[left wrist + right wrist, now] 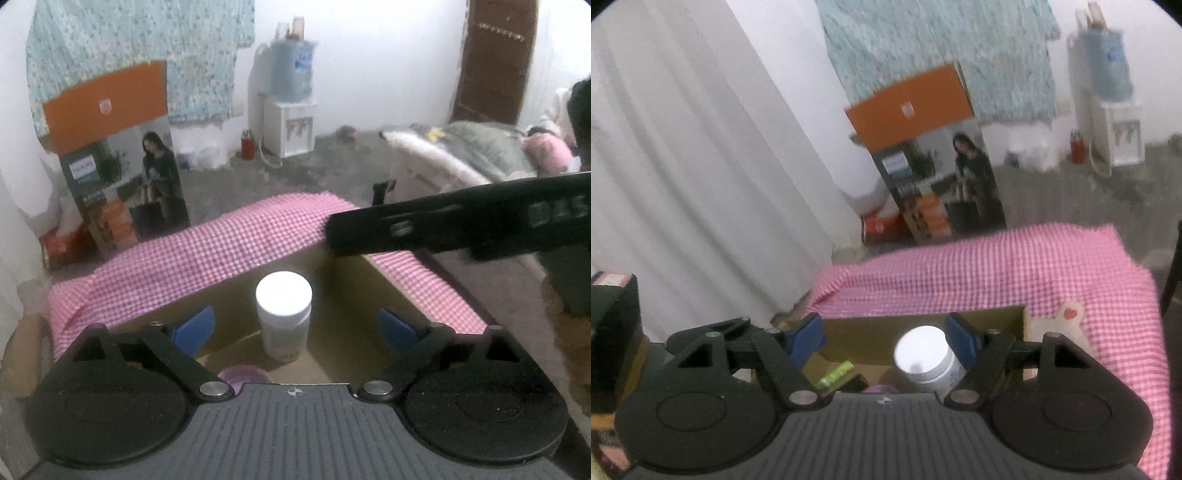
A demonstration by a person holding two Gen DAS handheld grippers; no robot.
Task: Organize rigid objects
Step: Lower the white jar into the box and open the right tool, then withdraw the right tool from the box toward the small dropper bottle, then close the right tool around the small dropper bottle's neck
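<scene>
Releasing white jar (283,314) upright inside cardboard box (373,295); left gripper (295,328) and right gripper (884,338) spread wide, empty; fetching another item next.

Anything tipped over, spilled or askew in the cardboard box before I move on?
Nothing stands out. The white-capped plastic bottle stands upright on the floor of the brown cardboard box, cap on, with nothing spilled around it. The left gripper is open around it, with neither pad touching.
</scene>
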